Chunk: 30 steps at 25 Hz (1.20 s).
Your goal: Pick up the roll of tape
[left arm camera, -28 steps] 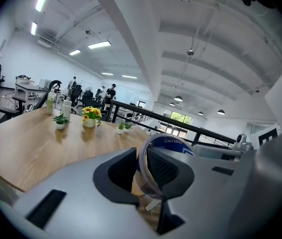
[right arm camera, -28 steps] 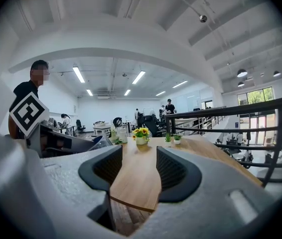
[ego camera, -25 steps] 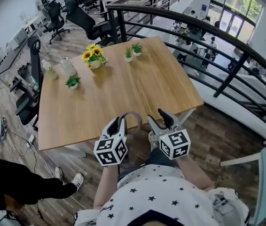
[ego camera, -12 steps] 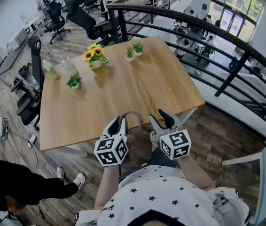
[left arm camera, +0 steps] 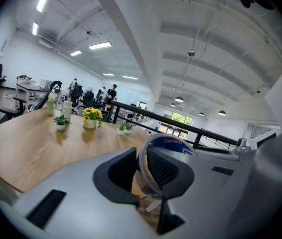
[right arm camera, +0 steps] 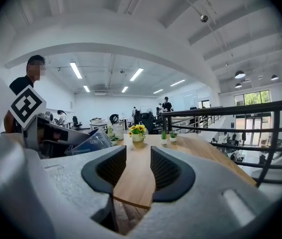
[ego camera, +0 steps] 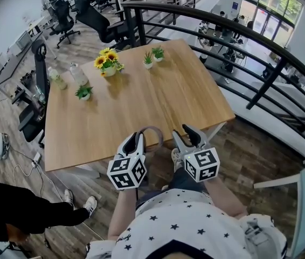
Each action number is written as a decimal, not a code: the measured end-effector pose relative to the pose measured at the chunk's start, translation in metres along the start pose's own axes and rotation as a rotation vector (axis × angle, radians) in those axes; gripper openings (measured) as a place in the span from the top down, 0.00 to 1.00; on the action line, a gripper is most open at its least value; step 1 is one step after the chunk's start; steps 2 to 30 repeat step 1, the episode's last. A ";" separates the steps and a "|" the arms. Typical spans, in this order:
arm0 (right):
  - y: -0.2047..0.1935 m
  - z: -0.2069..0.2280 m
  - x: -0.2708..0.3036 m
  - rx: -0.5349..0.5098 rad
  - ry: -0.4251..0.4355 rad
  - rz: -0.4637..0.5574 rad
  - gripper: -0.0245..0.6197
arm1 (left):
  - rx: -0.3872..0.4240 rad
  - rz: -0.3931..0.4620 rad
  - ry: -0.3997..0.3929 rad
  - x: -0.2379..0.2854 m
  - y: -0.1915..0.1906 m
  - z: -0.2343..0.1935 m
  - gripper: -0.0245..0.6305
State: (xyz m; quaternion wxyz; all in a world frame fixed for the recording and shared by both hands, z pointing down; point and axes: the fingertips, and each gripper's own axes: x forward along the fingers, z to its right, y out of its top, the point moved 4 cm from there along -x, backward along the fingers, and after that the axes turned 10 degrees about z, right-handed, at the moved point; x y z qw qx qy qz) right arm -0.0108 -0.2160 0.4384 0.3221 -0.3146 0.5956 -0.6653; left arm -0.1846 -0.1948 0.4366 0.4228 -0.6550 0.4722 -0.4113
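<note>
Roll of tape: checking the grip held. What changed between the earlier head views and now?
The jaws of the right claw are closing, with nothing between them. Unchanged: the left claw stays shut on the roll of tape, and both hands kept their places.

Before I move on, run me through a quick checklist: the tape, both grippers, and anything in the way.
1. Tape held by left gripper: ok, jaws shut on its wall.
2. Tape clear of table: ok, it looks lifted at the near edge.
3. Right gripper empty: ok, jaws closing with nothing between them.
4. Plants out of the way: ok, at the table's far side.
5. Grip firm enough to carry: cannot tell.
</note>
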 end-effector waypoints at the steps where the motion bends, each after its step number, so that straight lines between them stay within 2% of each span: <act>1: 0.000 0.001 0.000 -0.002 0.000 -0.002 0.72 | -0.001 0.000 0.002 0.000 0.000 0.000 0.86; 30: 0.000 0.001 0.000 -0.002 0.000 -0.002 0.72 | -0.001 0.000 0.002 0.000 0.000 0.000 0.86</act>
